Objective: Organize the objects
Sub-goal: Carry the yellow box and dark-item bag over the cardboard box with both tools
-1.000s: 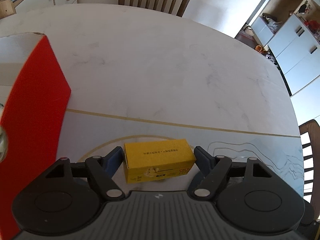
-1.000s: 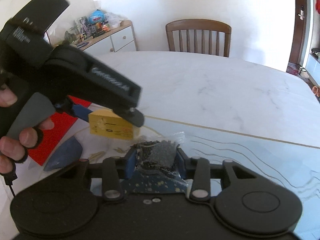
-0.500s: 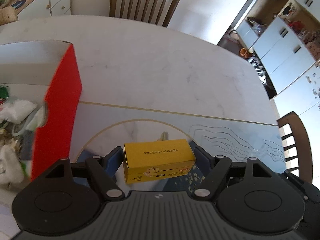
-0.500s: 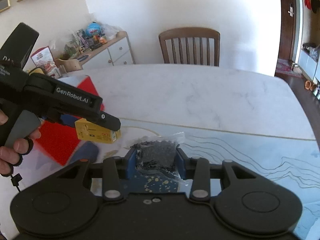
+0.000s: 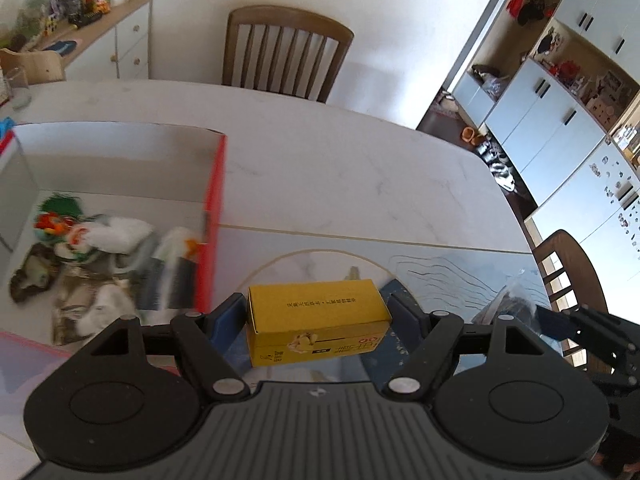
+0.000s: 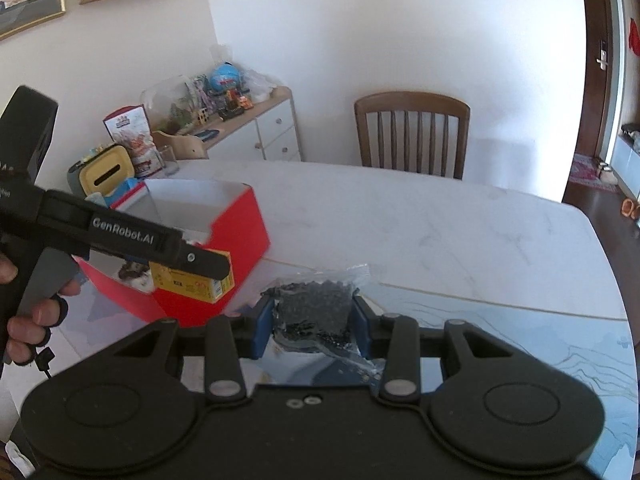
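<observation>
My left gripper (image 5: 318, 314) is shut on a yellow carton (image 5: 316, 322), held clear above the table. The right wrist view shows the same yellow carton (image 6: 192, 282) under the left gripper (image 6: 200, 268), just right of a red box (image 6: 236, 240). That red box (image 5: 214, 200) stands open at the left and holds several packets (image 5: 104, 248). My right gripper (image 6: 312, 318) is shut on a clear bag of dark grains (image 6: 316, 300), lifted off the table. The bag and the right gripper (image 5: 560, 320) show at the right edge of the left wrist view.
The white marble table (image 6: 440, 224) carries a blue patterned mat (image 6: 540, 332) near me. A wooden chair (image 6: 412, 132) stands at the far side, another chair (image 5: 568, 268) at the right. A cluttered sideboard (image 6: 248, 128) and a yellow tissue holder (image 6: 106, 170) stand left. A person's hand (image 6: 24, 320) grips the left tool.
Both grippers have risen with their loads. The left one has drawn back from the red box, so its open inside with the packets now shows.
</observation>
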### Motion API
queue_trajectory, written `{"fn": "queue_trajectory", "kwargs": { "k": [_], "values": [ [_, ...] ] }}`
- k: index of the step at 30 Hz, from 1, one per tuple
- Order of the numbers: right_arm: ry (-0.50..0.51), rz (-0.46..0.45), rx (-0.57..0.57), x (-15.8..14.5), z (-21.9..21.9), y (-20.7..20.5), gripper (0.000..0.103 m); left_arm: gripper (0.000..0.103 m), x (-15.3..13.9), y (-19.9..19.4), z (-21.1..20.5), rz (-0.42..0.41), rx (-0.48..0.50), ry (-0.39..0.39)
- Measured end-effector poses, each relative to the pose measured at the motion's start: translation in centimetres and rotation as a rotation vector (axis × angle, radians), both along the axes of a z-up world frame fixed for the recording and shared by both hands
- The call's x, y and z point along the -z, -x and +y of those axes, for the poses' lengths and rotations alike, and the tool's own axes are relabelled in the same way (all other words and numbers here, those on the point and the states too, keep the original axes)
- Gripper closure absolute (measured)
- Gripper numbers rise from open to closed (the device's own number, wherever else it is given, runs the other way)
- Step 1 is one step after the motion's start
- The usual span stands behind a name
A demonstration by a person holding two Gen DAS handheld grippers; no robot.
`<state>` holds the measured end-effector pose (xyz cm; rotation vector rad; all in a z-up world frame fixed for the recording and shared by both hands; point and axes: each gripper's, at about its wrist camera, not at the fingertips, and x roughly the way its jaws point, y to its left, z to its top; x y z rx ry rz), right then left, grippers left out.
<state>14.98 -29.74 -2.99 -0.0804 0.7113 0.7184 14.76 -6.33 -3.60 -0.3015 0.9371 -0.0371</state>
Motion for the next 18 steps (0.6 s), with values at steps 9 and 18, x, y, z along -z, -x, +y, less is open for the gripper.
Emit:
{"fn": "queue_trajectory", "kwargs": {
  "k": [9, 18],
  "values": [
    [-0.006, 0.001, -0.021, -1.9, 4.6, 1.8, 0.064, 0.026, -1.8, 2.9, 4.9, -0.054, 0.005, -0.025],
    [-0.009, -0.009, -0.046, -2.4, 10.9, 2.9, 0.064, 0.033, -1.8, 3.8, 10.1, -0.08, 0.029, -0.085]
  ]
}}
